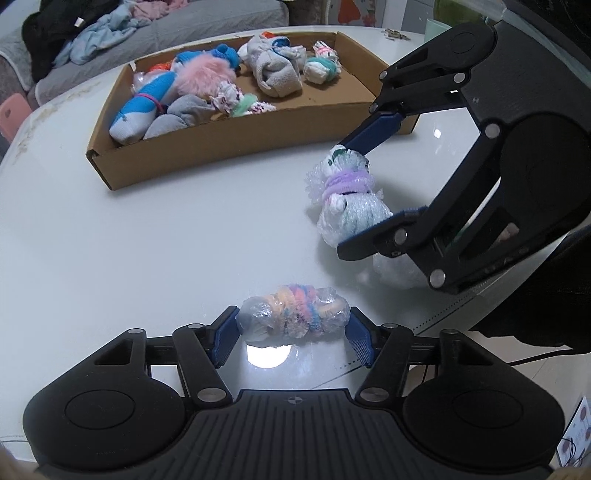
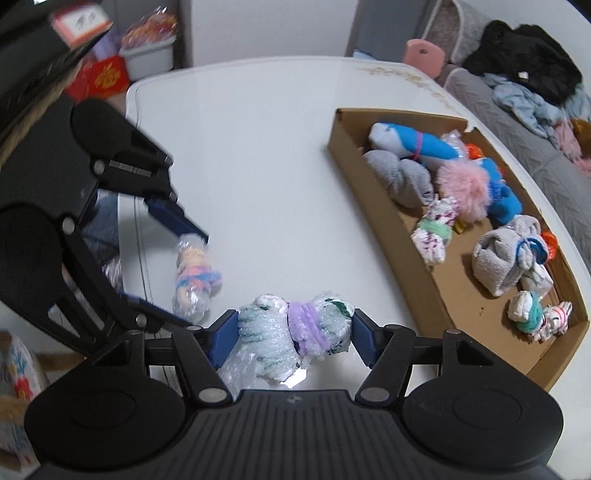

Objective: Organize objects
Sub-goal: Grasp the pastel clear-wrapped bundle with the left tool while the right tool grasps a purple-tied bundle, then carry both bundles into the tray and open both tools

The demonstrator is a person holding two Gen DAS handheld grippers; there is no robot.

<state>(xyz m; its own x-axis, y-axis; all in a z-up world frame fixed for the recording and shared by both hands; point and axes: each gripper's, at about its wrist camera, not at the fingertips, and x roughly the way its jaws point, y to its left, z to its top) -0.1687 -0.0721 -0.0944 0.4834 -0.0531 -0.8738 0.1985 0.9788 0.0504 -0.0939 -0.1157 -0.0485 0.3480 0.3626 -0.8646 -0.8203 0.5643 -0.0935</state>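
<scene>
My left gripper (image 1: 292,334) is shut on a plastic-wrapped bundle with a rainbow hair tie (image 1: 293,318), held just above the white table (image 1: 147,240). My right gripper (image 2: 294,338) is shut on a plastic-wrapped bundle with a purple hair tie (image 2: 295,332); it shows in the left wrist view (image 1: 345,192) too. The left gripper (image 2: 184,275) and the rainbow bundle (image 2: 195,277) appear at left in the right wrist view. A shallow cardboard box (image 1: 229,144) holds several rolled socks and tied bundles; in the right wrist view the box (image 2: 373,206) lies to the right.
A grey sofa (image 1: 192,26) with heaped clothes stands behind the table. A pink stool (image 2: 424,55) stands at the far table edge. Red and grey boxes (image 2: 122,70) sit on the floor beyond the table. The table edge (image 1: 461,299) runs close under the right gripper.
</scene>
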